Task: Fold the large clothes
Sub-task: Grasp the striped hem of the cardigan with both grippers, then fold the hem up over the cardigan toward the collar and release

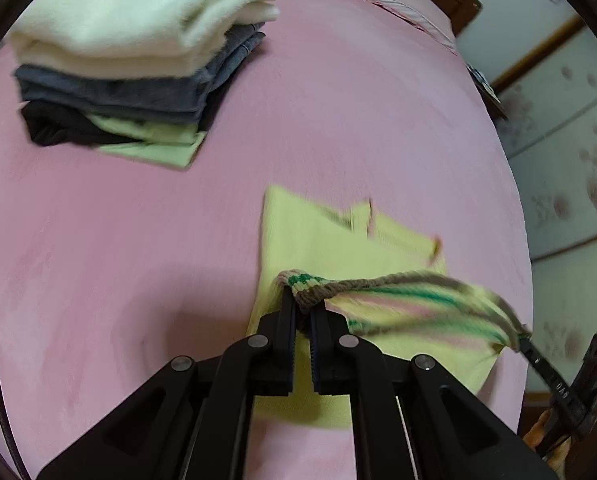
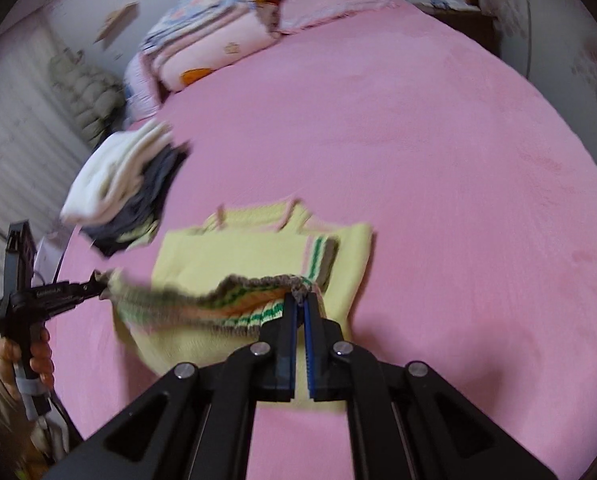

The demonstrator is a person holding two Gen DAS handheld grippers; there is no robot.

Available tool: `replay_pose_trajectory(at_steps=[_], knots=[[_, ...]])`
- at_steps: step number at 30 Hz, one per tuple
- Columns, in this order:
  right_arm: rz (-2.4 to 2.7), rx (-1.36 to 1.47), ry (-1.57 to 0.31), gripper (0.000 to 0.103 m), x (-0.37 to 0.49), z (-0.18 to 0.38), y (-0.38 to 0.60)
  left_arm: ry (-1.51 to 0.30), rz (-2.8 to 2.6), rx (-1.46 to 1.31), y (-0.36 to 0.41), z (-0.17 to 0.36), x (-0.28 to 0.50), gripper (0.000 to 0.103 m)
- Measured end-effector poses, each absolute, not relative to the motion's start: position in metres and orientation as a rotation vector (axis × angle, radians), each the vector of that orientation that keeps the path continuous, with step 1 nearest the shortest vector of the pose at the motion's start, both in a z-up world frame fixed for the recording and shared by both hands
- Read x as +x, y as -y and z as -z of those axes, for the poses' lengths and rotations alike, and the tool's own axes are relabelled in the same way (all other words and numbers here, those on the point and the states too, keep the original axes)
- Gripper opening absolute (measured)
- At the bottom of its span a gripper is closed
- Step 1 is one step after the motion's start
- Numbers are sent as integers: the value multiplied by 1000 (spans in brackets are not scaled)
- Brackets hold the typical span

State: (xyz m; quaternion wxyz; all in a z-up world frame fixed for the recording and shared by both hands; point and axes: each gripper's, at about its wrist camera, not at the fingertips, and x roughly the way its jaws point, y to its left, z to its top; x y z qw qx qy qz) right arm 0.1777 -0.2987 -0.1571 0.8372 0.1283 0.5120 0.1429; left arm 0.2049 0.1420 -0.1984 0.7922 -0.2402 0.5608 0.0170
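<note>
both grippers — left gripper [image 1: 303,307] and right gripper [image 2: 300,303] — have jaws clamped on the striped hem of the yellow sweater [image 2: 234,256], lifted above its part-folded body on the pink bed [image 2: 418,140]. a folded stack [image 1: 130,64] sits done nearby — this last fold looks unfinished.

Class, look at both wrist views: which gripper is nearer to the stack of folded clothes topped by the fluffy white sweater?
Left. The left gripper holds the striped hem of the yellow sweater on the stack's side; the right gripper grips the same hem's far end, farther away.
</note>
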Motion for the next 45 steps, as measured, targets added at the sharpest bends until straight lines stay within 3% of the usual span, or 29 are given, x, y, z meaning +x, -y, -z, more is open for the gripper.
replay_pose_trajectory(at_steps=[4,6,8,10,13,18,25,26,27,28,31,38,45], knots=[[-274,341,-1135,5,231,200,307,-1194,-60,-527,-146,240,245,7],[-253,364,-1170,7,248,222,310,-1205,-86,-513,-147,257,253,17],[-275,401,-1163,7,254,230,315,-1179,-90,-539,-154,267,257,39],[-309,430,-1126,14,252,229,318,-1155,-73,-574,-159,271,255,46],[-343,388,-1086,30,247,227,315,-1125,-32,-621,-165,273,251,46],[-389,302,-1065,30,246,229,307,-1088,53,-597,-161,269,252,46],[-365,145,-1078,30,252,243,292,-1067,75,-339,-120,265,272,44],[-366,141,-1074,30,251,245,290,-1075,70,-320,-116,266,276,32],[-358,137,-1072,27,251,246,289,-1076,67,-308,-113,265,278,27],[-356,136,-1067,18,250,246,289,-1077,59,-292,-110,264,281,21],[-341,110,-1051,9,246,245,286,-1066,20,-231,-100,256,285,15],[-317,146,-959,7,245,220,291,-1049,-50,-267,-115,249,285,13],[-252,111,-1054,7,264,268,289,-1107,-84,-405,-142,280,296,18]])
